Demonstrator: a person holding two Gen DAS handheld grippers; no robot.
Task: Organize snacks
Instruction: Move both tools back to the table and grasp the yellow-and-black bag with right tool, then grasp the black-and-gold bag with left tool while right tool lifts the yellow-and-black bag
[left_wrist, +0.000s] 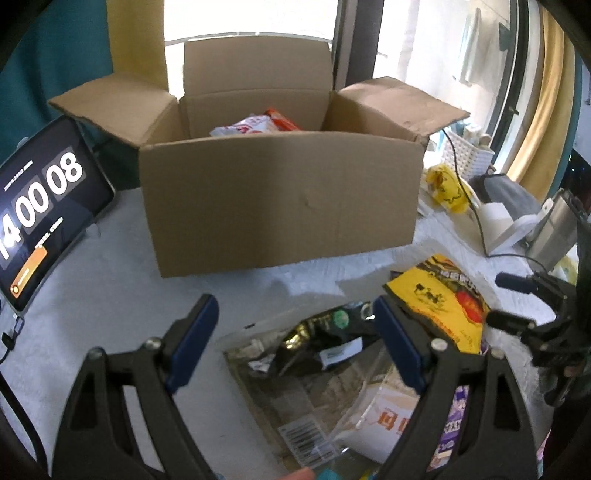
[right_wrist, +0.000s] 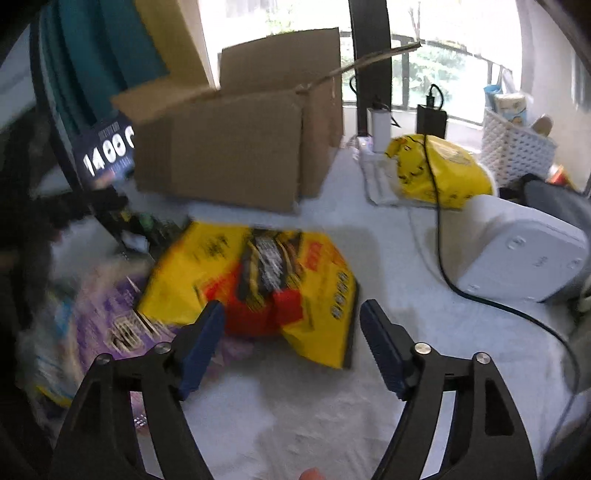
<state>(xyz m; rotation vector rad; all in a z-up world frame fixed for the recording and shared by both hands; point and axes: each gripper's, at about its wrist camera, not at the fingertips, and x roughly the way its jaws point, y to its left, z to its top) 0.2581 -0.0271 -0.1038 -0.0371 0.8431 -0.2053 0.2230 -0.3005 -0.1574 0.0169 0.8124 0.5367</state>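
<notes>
An open cardboard box (left_wrist: 280, 199) stands on the white cloth, with a white-red packet (left_wrist: 245, 126) and an orange one inside. My left gripper (left_wrist: 295, 314) is open above a clear packet (left_wrist: 303, 387) and a black packet with gold print (left_wrist: 325, 332); nothing sits between its blue pads. A yellow-red snack bag (right_wrist: 258, 273) lies in front of the box (right_wrist: 236, 158). My right gripper (right_wrist: 291, 314) hovers open over that bag's near edge, pads apart from it. The same bag (left_wrist: 439, 295) shows in the left wrist view, with the right gripper (left_wrist: 509, 301) beside it. A purple packet (right_wrist: 110, 314) lies left of the bag.
A tablet showing a clock (left_wrist: 40, 206) leans left of the box. To the right are a yellow plastic bag (right_wrist: 436, 173), a white device (right_wrist: 517, 254), a black cable (right_wrist: 443, 266) across the cloth and a white basket (right_wrist: 517, 147). Windows are behind.
</notes>
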